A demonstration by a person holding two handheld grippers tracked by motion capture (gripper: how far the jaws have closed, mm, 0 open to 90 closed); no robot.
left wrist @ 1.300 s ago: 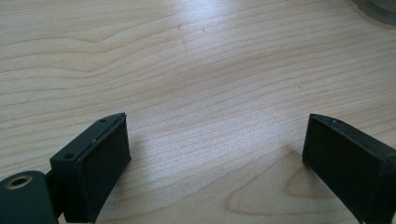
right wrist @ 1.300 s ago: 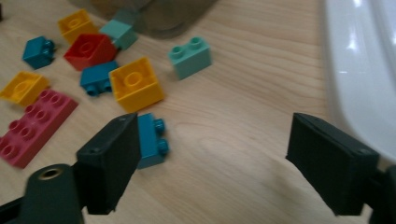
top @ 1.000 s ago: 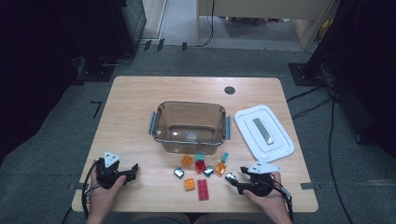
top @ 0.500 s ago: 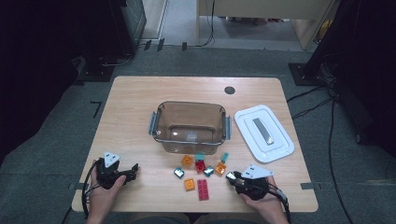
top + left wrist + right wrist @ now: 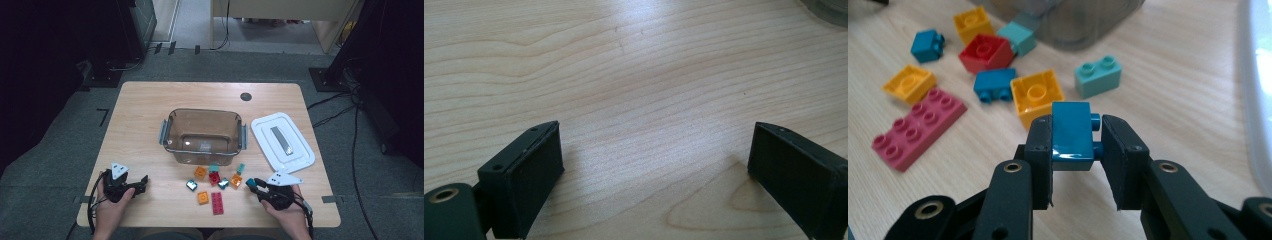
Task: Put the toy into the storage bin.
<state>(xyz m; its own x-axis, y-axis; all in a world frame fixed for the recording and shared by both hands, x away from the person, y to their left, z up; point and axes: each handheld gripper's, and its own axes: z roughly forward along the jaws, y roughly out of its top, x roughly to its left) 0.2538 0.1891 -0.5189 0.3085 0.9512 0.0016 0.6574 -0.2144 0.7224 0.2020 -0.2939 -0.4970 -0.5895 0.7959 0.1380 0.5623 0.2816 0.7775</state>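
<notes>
1. The wooden desk (image 5: 145, 115) carries everything.
2. A clear brownish tub (image 5: 204, 134) with grey side handles stands near its middle, with nothing in it.
3. Its white lid (image 5: 281, 142) lies flat just to the right of the tub, apart from it.
4. The left gripper (image 5: 141, 183) rests at the near left edge of the desk in the person's hand; its fingers (image 5: 529, 170) stand wide apart over bare wood.
5. The right gripper (image 5: 251, 184) sits at the near right; its jaws have just been closing, and the fingers (image 5: 1120, 160) now clamp a dark teal brick (image 5: 1071, 135), studs pointing sideways.
6. The loose bricks lie in front of the tub, between the two grippers: a long pink plate (image 5: 918, 127) nearest the person, a red brick (image 5: 985, 52), orange bricks (image 5: 1037, 95), and a pale teal brick (image 5: 1098, 75) off to the right of the group.
</notes>
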